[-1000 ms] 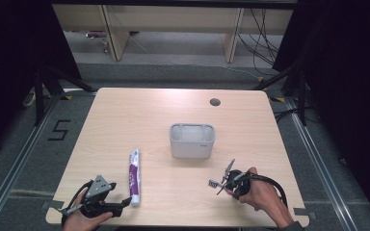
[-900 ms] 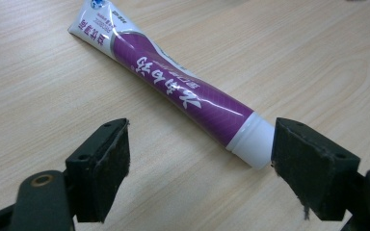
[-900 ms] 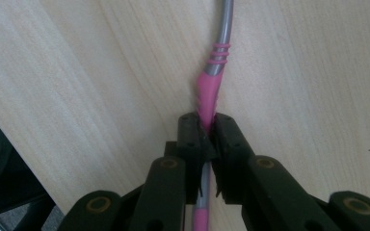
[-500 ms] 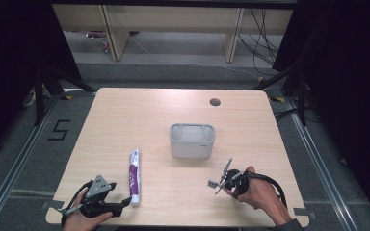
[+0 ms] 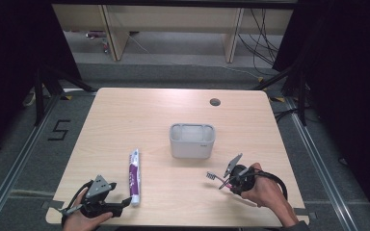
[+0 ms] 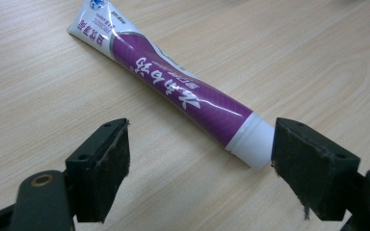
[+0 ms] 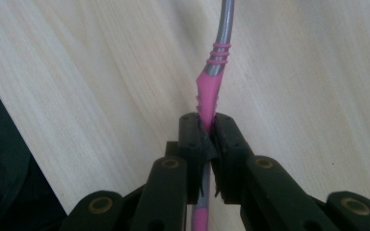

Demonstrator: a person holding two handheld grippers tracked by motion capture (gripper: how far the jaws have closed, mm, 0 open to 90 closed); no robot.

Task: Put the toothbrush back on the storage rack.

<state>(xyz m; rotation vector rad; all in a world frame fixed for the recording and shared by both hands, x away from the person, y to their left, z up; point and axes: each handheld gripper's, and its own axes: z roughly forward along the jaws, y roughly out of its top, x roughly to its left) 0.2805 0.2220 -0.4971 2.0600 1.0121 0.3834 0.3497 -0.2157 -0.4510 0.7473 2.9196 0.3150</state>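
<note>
We see the right gripper (image 5: 225, 182) near the front right of the table (image 5: 139, 120), held in the person's right hand (image 5: 265, 192). Its jaws are pressed together on the pink part of a toothbrush (image 5: 217, 178) handle. In the right gripper view the toothbrush (image 7: 212, 82) runs up and away from the jaws, pink where it is pinched, then grey past a few pink rings. In the high view the bristle end points left, away from the hand, and sits above the table top; we cannot tell whether it touches the wood.

We note the left gripper (image 5: 125, 203) at the front left corner, held in the left hand (image 5: 79, 219). Its jaws are spread wide, with nothing pinched. In the left gripper view the tube of toothpaste (image 6: 173, 91) lies flat on the table between and beyond the two pads; its white cap end lies just beside the right-hand pad (image 6: 313, 168) of that view, and we cannot tell whether they touch. The tube is purple and white with printed lettering.

In the high view the toothpaste (image 5: 134, 175) lies lengthwise, running from the left gripper toward the middle of the table. A grey holder cup (image 5: 192, 149) stands upright near the table's centre, apart from both the tube and the toothbrush. A small round hole (image 5: 215, 102) sits near the far edge.
</note>
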